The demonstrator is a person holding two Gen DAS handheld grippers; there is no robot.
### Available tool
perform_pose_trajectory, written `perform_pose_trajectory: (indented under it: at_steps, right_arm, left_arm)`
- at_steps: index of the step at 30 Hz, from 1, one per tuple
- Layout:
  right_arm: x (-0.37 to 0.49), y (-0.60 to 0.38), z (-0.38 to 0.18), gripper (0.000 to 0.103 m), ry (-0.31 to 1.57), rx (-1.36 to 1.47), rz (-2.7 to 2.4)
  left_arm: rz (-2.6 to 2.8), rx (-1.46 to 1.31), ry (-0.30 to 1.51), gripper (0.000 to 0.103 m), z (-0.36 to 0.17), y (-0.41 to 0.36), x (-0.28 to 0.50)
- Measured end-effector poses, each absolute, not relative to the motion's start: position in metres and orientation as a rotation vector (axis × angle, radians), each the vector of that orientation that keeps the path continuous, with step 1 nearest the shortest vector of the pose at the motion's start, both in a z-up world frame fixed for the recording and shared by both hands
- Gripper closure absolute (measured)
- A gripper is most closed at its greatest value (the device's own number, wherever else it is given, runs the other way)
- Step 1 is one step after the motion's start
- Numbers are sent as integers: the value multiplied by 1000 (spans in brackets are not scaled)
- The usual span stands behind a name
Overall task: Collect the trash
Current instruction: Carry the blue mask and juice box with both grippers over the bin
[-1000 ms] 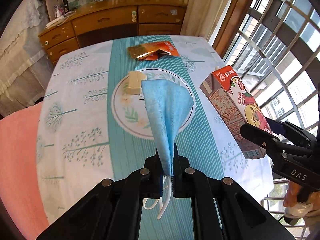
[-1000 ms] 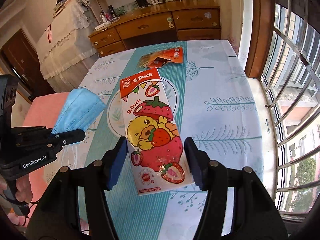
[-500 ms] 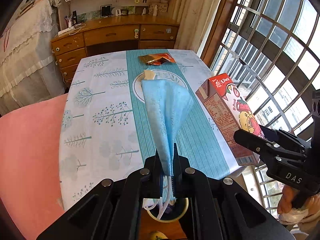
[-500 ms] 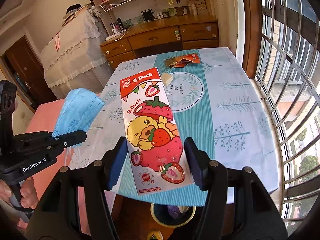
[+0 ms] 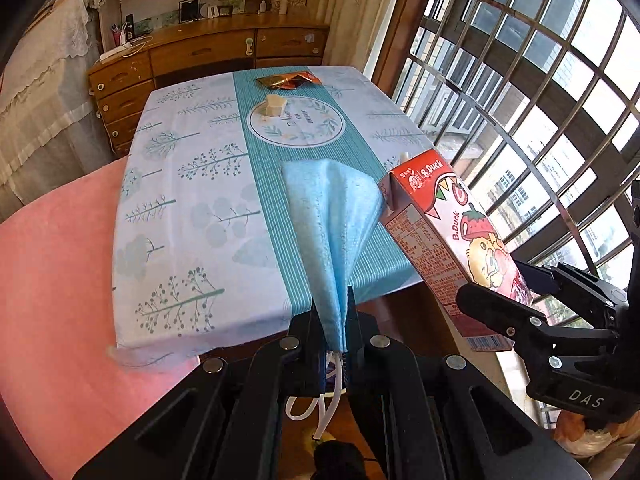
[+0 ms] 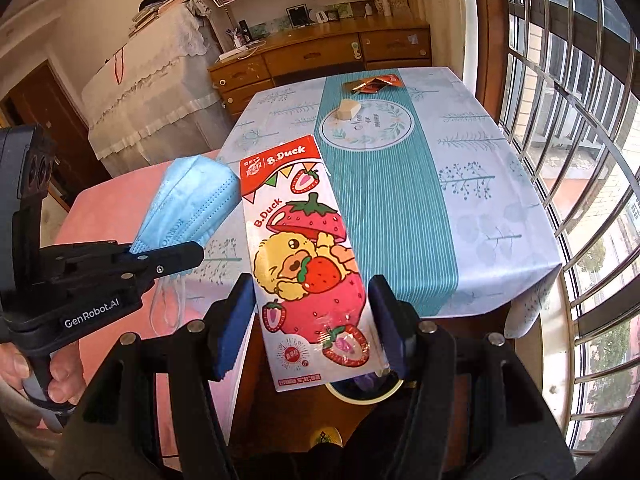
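1. Left wrist view: a blue face mask [image 5: 332, 236] is pinched in the clenched left gripper [image 5: 332, 332], its length running forward over the near edge of the tablecloth-covered table [image 5: 192, 200]; a foil wrapper [image 5: 288, 80] is left at the table's far end.
2. Right wrist view: the B.Duck carton [image 6: 304, 256] is clamped lengthwise in the right gripper [image 6: 314, 320]; a bin rim [image 6: 362, 394] is seen directly below it, before the table.

Sunlit barred window [image 5: 520, 92], wooden dresser [image 5: 208, 56]

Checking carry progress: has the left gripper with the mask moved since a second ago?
Yes. The left gripper, shut on the blue mask, has pulled back from over the table, past its near edge.
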State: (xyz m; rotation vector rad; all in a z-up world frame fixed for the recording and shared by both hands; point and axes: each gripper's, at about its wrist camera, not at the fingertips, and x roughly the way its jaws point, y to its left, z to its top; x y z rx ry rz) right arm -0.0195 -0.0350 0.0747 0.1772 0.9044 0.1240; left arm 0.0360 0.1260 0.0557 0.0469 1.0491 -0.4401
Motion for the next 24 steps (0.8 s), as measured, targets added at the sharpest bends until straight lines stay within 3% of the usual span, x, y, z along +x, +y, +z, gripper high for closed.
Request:
perform_pose_trajectory:
  at_steps: [14, 24]
  right_arm:
    - [-41, -81, 14, 48, 1101, 201, 114]
    - [-15, -129, -121, 48, 1302, 312, 106]
  left_arm:
    - [-421, 37, 1218, 97, -12, 81, 16]
    - [-334, -32, 1359, 97, -134, 46, 28]
